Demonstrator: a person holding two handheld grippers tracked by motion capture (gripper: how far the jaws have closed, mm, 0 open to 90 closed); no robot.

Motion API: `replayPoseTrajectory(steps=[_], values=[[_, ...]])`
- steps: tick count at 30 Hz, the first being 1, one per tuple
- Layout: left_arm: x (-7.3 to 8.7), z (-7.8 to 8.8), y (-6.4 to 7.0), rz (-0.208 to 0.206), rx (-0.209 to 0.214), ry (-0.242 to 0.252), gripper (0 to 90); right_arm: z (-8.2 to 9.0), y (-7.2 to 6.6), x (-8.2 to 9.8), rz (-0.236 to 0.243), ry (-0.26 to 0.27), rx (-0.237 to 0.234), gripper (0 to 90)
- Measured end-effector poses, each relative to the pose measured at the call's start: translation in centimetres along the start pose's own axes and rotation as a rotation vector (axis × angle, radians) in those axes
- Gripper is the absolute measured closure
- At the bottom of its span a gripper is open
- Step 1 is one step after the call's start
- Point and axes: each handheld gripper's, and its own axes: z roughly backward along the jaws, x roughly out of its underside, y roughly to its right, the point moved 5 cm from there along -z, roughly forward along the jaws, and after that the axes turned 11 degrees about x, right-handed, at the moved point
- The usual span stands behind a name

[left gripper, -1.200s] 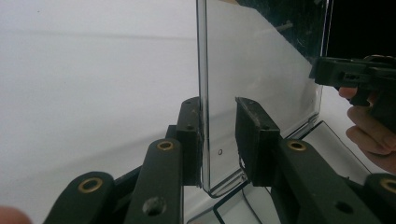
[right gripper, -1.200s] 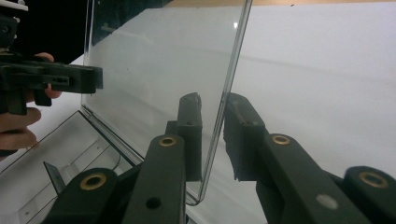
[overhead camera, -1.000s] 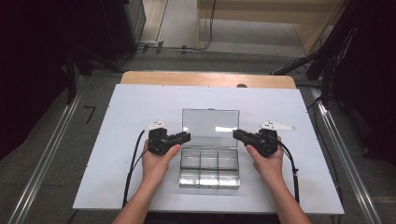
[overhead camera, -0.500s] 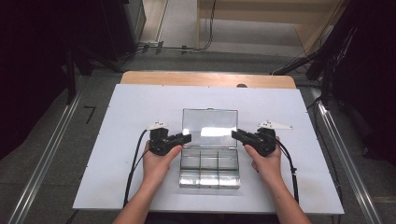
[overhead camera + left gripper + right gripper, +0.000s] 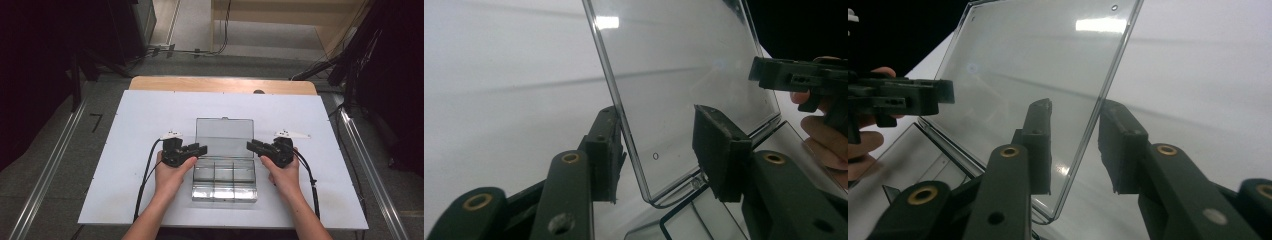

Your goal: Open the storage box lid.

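From above, a clear compartment box (image 5: 224, 177) sits on the white table (image 5: 125, 150), its raised lid (image 5: 224, 137) between the left gripper (image 5: 200, 149) and right gripper (image 5: 251, 145). In each gripper view, the lid's edge (image 5: 624, 115) (image 5: 1103, 100) stands between jaws that have just been opening, pads clear of it.

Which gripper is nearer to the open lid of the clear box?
Neither is clearly nearer. The left gripper straddles one side edge of the lid, and the right gripper straddles the opposite edge; both have just been opening, pads off it.

White board (image 5: 125, 150) on wooden table (image 5: 220, 84)
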Motion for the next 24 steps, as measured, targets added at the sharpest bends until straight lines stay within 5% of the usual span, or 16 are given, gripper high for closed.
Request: replayPoseTrajectory(steps=[24], values=[[0.04,-0.19,0.67,-0.004,0.025,-0.027,17.9,-0.76,-0.16,0.73,-0.007,-0.08,-0.022,47.1]])
